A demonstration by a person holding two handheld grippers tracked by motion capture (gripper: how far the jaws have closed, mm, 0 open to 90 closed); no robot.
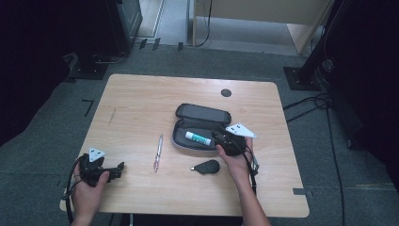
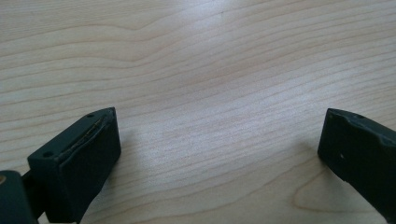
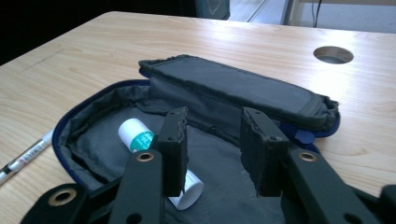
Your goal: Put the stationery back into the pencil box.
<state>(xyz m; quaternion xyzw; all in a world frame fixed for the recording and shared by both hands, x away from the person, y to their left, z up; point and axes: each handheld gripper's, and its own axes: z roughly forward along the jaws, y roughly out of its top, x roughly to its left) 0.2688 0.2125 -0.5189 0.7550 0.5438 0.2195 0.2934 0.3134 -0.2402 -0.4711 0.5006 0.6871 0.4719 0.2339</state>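
Two jaws of your right gripper (image 3: 212, 149) stand part-open over the open dark fabric pencil case (image 3: 93, 135), with nothing pinched between them; the white glue stick with a green label (image 3: 138, 136) lies just to their left, on the grey lining inside the case. From the look of it the stick is already in its place and the job is to pack the rest, so lift straight up and clear of the case wall before you swing away, or a jaw may drag the soft rim along.

On the light wooden table (image 1: 141, 94), the small black teardrop-shaped pouch (image 1: 207, 166) sits nearest your right hand, just in front of the case; the slim silver pen (image 1: 158, 152) lies to the left, apart from the case. Take the pen across its middle so it does not tip, and lay it lengthwise beside the stick.

Your left gripper (image 1: 115, 168) rests at the near left corner, jaws wide apart above bare wood. Bring it over to pin the case if the case slides.
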